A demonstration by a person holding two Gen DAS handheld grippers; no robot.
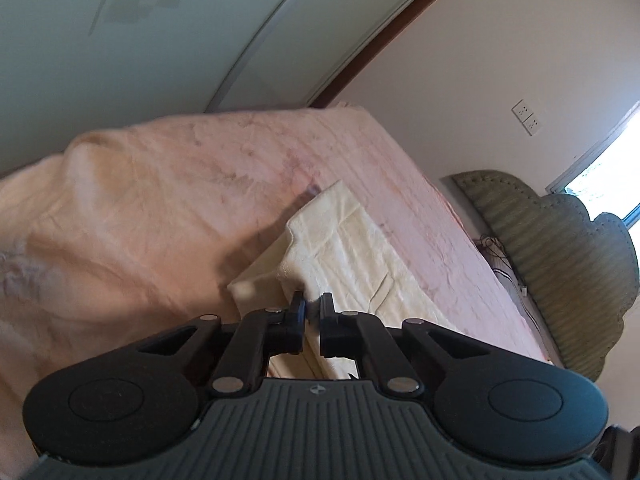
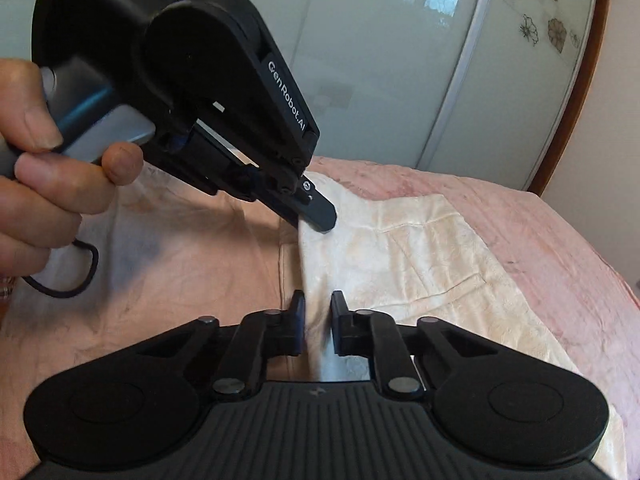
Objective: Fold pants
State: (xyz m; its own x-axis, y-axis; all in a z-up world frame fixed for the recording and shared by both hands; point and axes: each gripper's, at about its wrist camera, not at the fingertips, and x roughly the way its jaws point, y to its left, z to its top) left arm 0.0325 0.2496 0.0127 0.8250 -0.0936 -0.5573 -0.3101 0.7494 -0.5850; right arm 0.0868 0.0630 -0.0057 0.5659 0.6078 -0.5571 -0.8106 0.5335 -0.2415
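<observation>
Cream-white pants (image 1: 344,248) lie partly folded on a pink bedspread (image 1: 168,200). My left gripper (image 1: 313,303) is shut on an edge of the pants and lifts it a little. In the right wrist view the pants (image 2: 424,256) stretch away to the right. My right gripper (image 2: 317,305) is shut on the near edge of the same fabric. The left gripper (image 2: 320,216) shows there from the side, held by a hand, pinching the fabric further along the same edge.
The bedspread (image 2: 560,248) covers the whole bed. A green padded headboard (image 1: 560,248) stands at the right against the wall. Sliding wardrobe doors (image 2: 400,60) stand behind the bed. A black cable (image 2: 76,280) hangs from the hand.
</observation>
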